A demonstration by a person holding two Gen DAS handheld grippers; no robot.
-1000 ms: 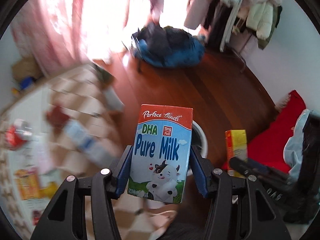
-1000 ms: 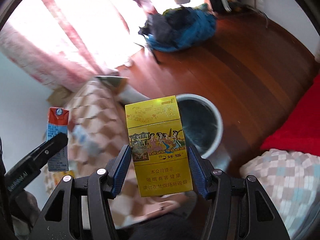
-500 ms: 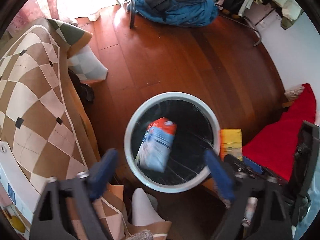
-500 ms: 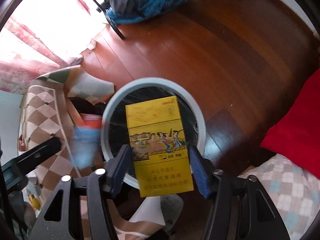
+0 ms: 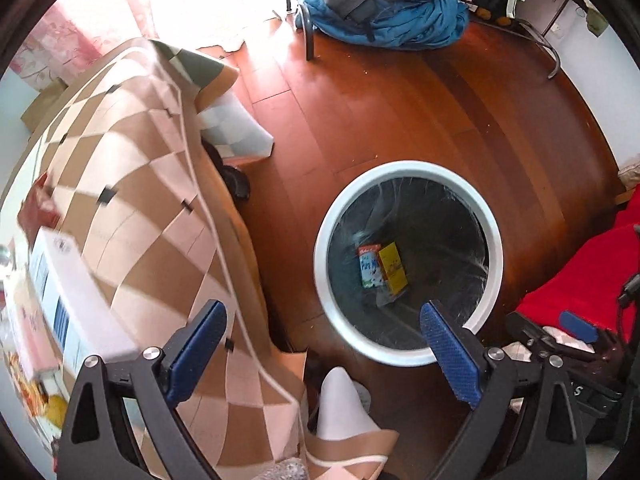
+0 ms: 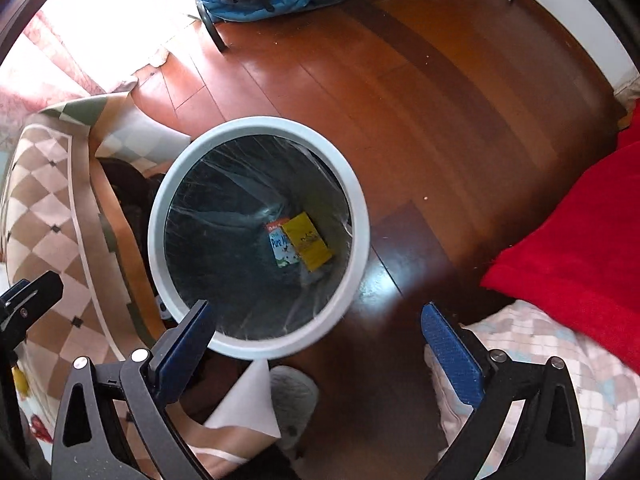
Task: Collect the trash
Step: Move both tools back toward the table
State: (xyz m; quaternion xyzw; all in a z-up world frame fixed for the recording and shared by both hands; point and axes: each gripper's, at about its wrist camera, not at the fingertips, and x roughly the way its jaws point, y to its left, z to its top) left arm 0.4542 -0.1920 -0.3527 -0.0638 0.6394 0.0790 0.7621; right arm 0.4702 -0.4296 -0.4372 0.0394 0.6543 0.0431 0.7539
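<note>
A round bin with a white rim and a dark liner stands on the wooden floor. At its bottom lie a milk carton and a yellow cigarette box, side by side. My left gripper is open and empty above the bin's near left rim. My right gripper is open and empty above the bin's near right rim. The right gripper shows at the right edge of the left wrist view. The left gripper shows at the left edge of the right wrist view.
A table with a checked cloth stands left of the bin, with boxes on it. A red cloth lies to the right. A blue heap of clothes lies on a chair at the back. A person's white-socked foot is near the bin.
Both grippers swung down over the bin and opened. The milk carton dropped from the left one first, then the cigarette box from the right. Both now lie at the bin's bottom.
</note>
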